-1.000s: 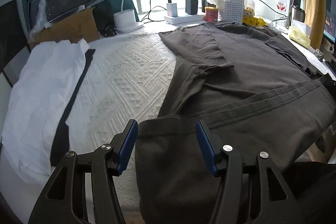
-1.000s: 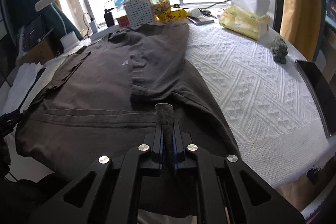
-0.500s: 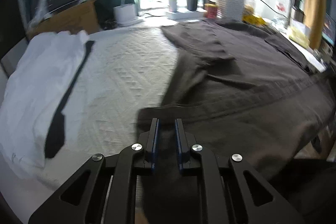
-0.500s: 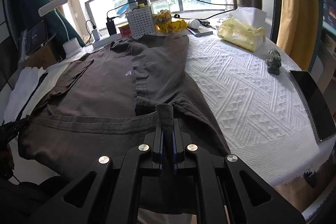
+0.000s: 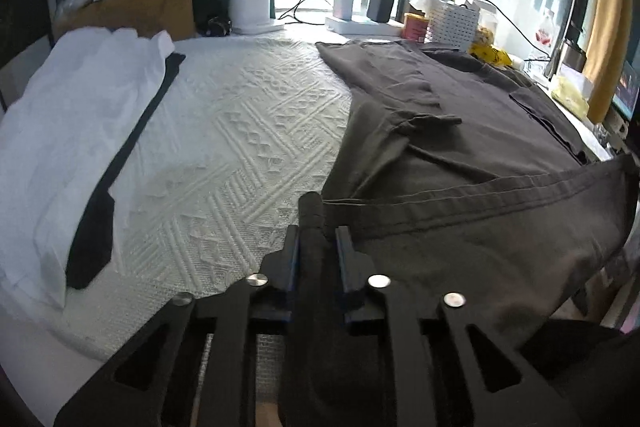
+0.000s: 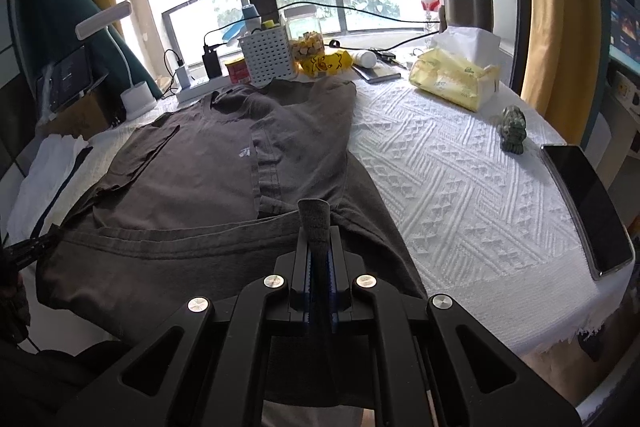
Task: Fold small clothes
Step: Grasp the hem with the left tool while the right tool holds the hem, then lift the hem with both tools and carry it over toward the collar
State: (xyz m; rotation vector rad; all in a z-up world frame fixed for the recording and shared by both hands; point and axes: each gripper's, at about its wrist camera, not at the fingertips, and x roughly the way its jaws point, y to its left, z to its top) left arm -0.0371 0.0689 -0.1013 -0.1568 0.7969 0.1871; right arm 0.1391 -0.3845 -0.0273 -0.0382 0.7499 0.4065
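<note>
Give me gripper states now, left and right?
Left gripper: jaws have just been closing, now shut on the shirt hem.
Right gripper: shut on the shirt hem.

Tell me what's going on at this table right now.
A person is folding a dark grey T-shirt spread on a white textured tablecloth, holding a gripper in each hand. The right gripper is clamped on the shirt's bottom hem. The left gripper has just been closing and now pinches the hem at the other corner. Both sleeves are already folded in. A white garment lies off to the side.
</note>
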